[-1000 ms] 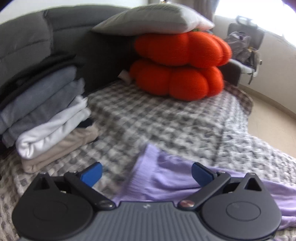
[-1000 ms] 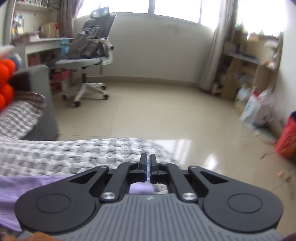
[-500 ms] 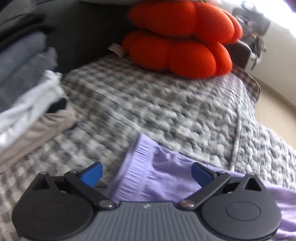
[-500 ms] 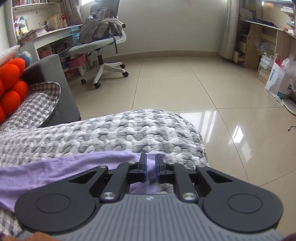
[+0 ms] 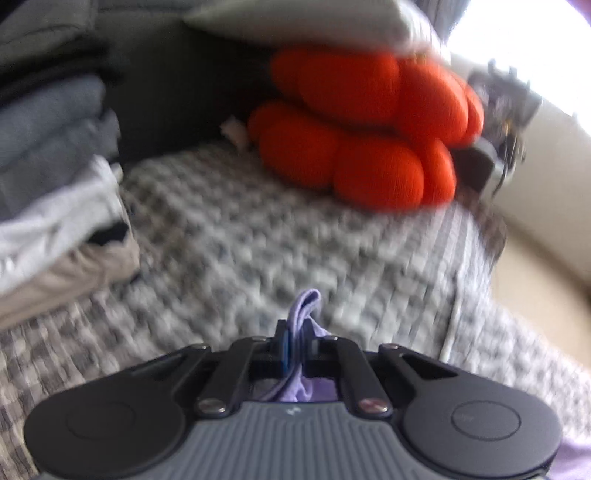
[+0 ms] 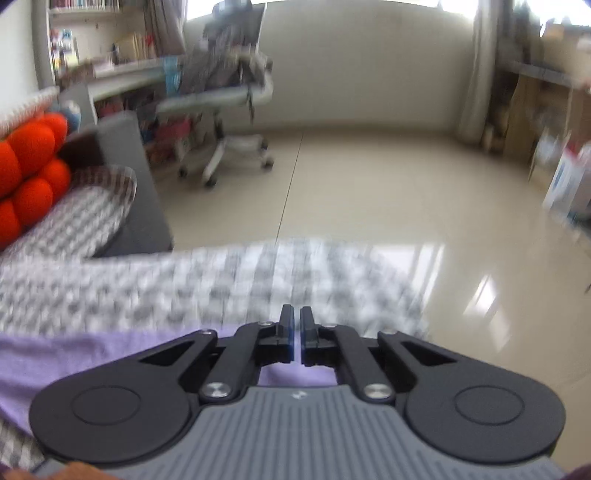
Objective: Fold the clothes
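A purple garment lies on the grey-and-white checked blanket of a sofa. My left gripper is shut on a bunched edge of it, and a fold of purple cloth pokes up between the fingers. In the right wrist view the garment stretches from the left edge to beneath my right gripper. That gripper's jaws stand nearly together near the blanket's front edge, pinching the cloth low down; only a thin slit shows at the tips.
A stack of folded clothes sits at the left on the sofa. Orange cushions under a grey pillow lie at the back. Beyond the blanket edge are tiled floor and an office chair.
My left gripper has gone from wide open over the garment to shut on its edge. The right gripper's jaws parted slightly half a second ago and have drawn together again.
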Demonstrator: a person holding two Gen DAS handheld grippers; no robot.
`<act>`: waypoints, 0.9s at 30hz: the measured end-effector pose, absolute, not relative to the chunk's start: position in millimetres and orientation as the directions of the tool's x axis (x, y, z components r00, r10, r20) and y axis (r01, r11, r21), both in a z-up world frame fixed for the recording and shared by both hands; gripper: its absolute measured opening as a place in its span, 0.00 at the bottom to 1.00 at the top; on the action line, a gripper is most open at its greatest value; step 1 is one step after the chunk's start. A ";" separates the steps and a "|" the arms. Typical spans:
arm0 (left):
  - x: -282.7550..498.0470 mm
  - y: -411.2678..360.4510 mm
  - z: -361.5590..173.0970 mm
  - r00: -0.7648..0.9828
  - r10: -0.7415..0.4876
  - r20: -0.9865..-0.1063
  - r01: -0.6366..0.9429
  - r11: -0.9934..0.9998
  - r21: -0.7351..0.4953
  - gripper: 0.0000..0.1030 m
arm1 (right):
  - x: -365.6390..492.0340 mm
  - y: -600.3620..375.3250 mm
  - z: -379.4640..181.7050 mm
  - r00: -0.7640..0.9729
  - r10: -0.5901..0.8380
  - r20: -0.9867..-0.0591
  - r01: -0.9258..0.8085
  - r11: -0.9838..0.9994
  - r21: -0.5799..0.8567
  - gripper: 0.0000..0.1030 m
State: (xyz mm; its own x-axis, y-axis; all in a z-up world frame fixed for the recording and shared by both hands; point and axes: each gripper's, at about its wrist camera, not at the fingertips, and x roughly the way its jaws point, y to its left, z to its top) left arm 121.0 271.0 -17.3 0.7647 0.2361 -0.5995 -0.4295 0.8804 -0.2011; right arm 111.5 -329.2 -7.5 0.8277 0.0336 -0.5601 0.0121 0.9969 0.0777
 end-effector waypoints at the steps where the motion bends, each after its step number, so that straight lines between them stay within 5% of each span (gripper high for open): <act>1: 120.1 269.9 -14.1 0.772 0.242 -0.588 -0.426 0.883 -0.196 0.06 | 107.4 -331.7 -0.3 0.845 0.019 -0.534 0.026 0.997 0.076 0.02; 4: 120.6 264.7 -9.6 0.781 0.249 -0.573 -0.410 0.896 -0.169 0.06 | 103.2 -342.2 5.0 0.856 0.003 -0.517 0.053 0.994 0.094 0.04; 5: 121.6 263.5 -9.7 0.780 0.251 -0.574 -0.406 0.900 -0.158 0.06 | 106.2 -347.8 -1.2 0.836 0.021 -0.548 0.052 0.992 0.118 0.16; 9: 122.6 270.5 -15.8 0.770 0.259 -0.583 -0.417 0.896 -0.153 0.06 | 120.0 -363.4 -34.7 0.726 0.075 -0.684 0.077 0.979 0.189 0.16; 15: 117.2 272.8 -13.6 0.785 0.264 -0.560 -0.424 0.889 -0.174 0.06 | 121.4 -365.0 -35.3 0.734 0.107 -0.670 0.063 0.973 0.224 0.17; 16: 116.7 272.2 -12.8 0.787 0.271 -0.555 -0.426 0.888 -0.171 0.06 | 121.8 -362.9 -36.1 0.732 0.106 -0.673 0.055 0.975 0.213 0.30; 17: 115.5 272.1 -11.2 0.790 0.278 -0.546 -0.430 0.886 -0.171 0.06 | 122.2 -360.6 -36.6 0.730 0.104 -0.676 0.047 0.978 0.201 0.61; 19: 112.7 272.8 -7.3 0.798 0.290 -0.528 -0.437 0.882 -0.176 0.06 | 122.5 -356.2 -35.4 0.732 0.090 -0.675 0.036 0.985 0.170 0.76; 21: 111.1 273.7 -4.3 0.806 0.297 -0.513 -0.440 0.879 -0.182 0.06 | 121.5 -354.4 -31.6 0.751 0.068 -0.657 0.037 0.989 0.144 0.69; 23: 110.2 273.9 -2.8 0.808 0.304 -0.504 -0.444 0.877 -0.184 0.06 | 120.5 -352.6 -27.8 0.769 0.046 -0.638 0.039 0.992 0.118 0.07; 24: 109.8 273.9 -1.8 0.810 0.307 -0.500 -0.446 0.876 -0.185 0.06 | 120.1 -351.7 -25.9 0.777 0.035 -0.628 0.040 0.994 0.104 0.01; 27: 107.3 274.4 1.4 0.817 0.314 -0.484 -0.449 0.872 -0.193 0.06 | 118.6 -349.0 -20.2 0.802 0.003 -0.597 0.044 0.997 0.065 0.01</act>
